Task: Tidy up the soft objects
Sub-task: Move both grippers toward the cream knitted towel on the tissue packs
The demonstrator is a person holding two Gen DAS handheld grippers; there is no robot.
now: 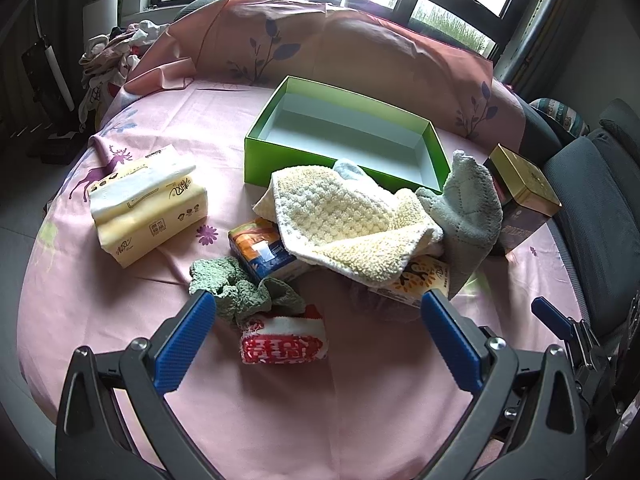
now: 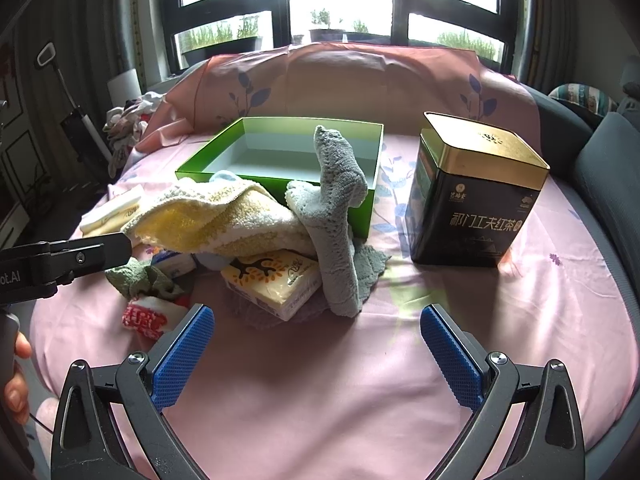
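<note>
A heap of soft things is seen on the table [image 1: 120, 280], which is covered by a pink cloth, just in front of an empty green box [image 1: 344, 136]. A yellow waffle-knit towel [image 1: 348, 216] is draped over 2 small tissue packs, and a grey cloth [image 2: 340, 216] is leaned against the box wall, with 1 corner standing up above the rim. Nearer the cameras, a green knitted cloth [image 1: 244, 288] is crumpled against a folded red-and-white cloth [image 1: 284, 340]. A larger yellow tissue pack [image 1: 148, 204] is set apart to the left, and a black and gold tea tin [image 2: 476, 196] stands to the right.

The left tongs [image 1: 316, 340] are spread wide and empty, with the red-and-white cloth between the blue pads. The right tongs [image 2: 316, 348] are likewise spread and empty, above bare cloth before the heap.

All the cloths are judged light, limp and easily bunched, so a raised fold or a thick crumpled ridge is best pinched, not a flat edge. The yellow towel is likely to drag the packs beneath it when lifted. The tissue packs are judged squashy and best gripped across the narrow sides.
</note>
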